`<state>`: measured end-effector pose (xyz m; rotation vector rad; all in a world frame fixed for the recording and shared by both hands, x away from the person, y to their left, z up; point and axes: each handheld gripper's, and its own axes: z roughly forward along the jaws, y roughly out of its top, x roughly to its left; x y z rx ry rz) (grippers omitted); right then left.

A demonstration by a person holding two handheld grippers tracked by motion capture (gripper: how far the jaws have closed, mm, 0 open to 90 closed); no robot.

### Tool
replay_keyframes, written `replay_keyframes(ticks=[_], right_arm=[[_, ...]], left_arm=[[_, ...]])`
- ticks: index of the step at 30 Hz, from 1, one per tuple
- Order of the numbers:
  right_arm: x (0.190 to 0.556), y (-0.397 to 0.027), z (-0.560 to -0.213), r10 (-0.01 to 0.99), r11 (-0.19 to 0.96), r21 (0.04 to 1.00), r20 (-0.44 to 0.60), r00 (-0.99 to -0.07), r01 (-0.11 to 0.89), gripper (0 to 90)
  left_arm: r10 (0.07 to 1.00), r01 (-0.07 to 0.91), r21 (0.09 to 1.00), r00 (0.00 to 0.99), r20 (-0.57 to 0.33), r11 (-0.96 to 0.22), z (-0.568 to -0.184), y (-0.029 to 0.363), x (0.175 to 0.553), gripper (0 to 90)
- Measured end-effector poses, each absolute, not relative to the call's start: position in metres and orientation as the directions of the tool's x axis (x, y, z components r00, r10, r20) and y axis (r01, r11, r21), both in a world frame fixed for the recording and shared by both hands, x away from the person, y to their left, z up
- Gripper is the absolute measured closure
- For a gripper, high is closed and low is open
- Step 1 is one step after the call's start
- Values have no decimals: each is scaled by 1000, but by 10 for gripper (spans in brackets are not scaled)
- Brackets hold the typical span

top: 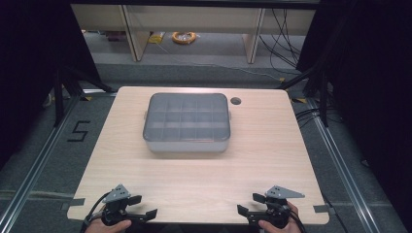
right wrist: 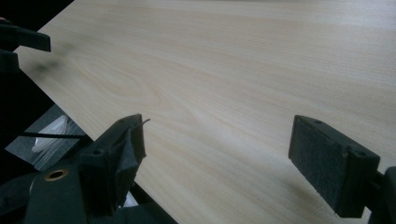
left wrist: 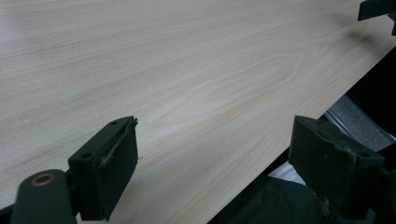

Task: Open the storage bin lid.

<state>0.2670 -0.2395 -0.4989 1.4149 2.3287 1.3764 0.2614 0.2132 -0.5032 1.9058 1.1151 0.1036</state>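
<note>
Organizer box (top: 186, 124) sits closed mid-table, untouched; my left gripper (top: 140, 208) and right gripper (top: 251, 204) wait wide open and empty, so I'd judge reaching forward comes next.

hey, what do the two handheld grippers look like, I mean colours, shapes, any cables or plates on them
Both are black, two-jawed tools. The left gripper and right gripper each carry a grey three-cornered plate on top, and a dark cable trails from the left one. Up close, the fingers are blocky rectangular pads with a rough, dark facing; one left pad looks frayed at its edge. A brass-coloured ring sits near each base.
</note>
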Motion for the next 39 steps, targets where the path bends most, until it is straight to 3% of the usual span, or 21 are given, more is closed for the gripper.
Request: replay_keyframes(ticks=[17,26,31,39], right_arm=[[271,-245,-499,746,97,744,385,-543,661,226],[275,-247,-497,722,8,734,465,-512,679,232],[283,-249,-497,732,20,766,427,-531,642,235],[300,-246,-489,713,-20,748,475,-515,663,239]], left_arm=[[741,674,724,559,-372,-145,-502,218,266,152],[738,684,722,540,-405,-104,-501,219,268,151],[742,677,730,535,-404,-92,-499,218,272,152],[753,687,723,513,-412,-73,-501,217,281,152]])
